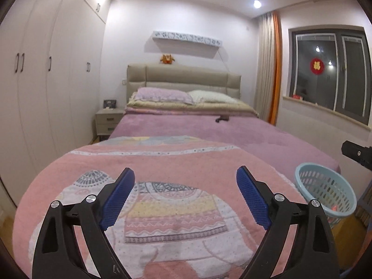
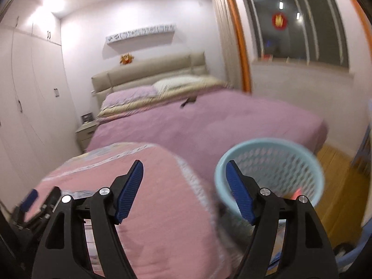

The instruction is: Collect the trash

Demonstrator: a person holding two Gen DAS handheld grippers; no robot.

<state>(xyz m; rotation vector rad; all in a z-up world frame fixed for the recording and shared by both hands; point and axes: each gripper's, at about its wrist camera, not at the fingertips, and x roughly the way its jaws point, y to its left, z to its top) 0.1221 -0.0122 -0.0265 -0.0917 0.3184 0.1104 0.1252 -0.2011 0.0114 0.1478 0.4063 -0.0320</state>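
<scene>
Both tools are carried empty at the foot of the bed (image 1: 186,125). The left gripper (image 1: 185,193) is spread wide above the pink elephant-print blanket (image 1: 176,162), nothing between its blue pads (image 1: 118,200). The right gripper (image 2: 184,187) is likewise wide apart and grips nothing; one of its fingers lies across the near rim of the light blue mesh wastebasket (image 2: 272,169) in the right wrist view, though contact cannot be judged because that view is blurred.

The wastebasket is placed just off the foot corner of the bed, on the window side, apparently over the wooden floor (image 2: 337,162). A small reddish-orange item (image 1: 334,208) is seen at its bottom; what it is cannot be made out. On the bed, toward the headboard end and just short of the pillows (image 1: 186,94), a small dark object (image 1: 222,118) lies on the purple bedspread (image 1: 209,130). It is too small to identify, and whether it is trash cannot be told. No other loose litter is seen on the bed.

The step in hand is judged to be a search between pickups, with at least one item probably already deposited. If the dark object is taken as the target, a long reach up the bed from its foot would be called for, a gripper lowered over it with jaws open, closed gently, then carried back to the wastebasket.
</scene>
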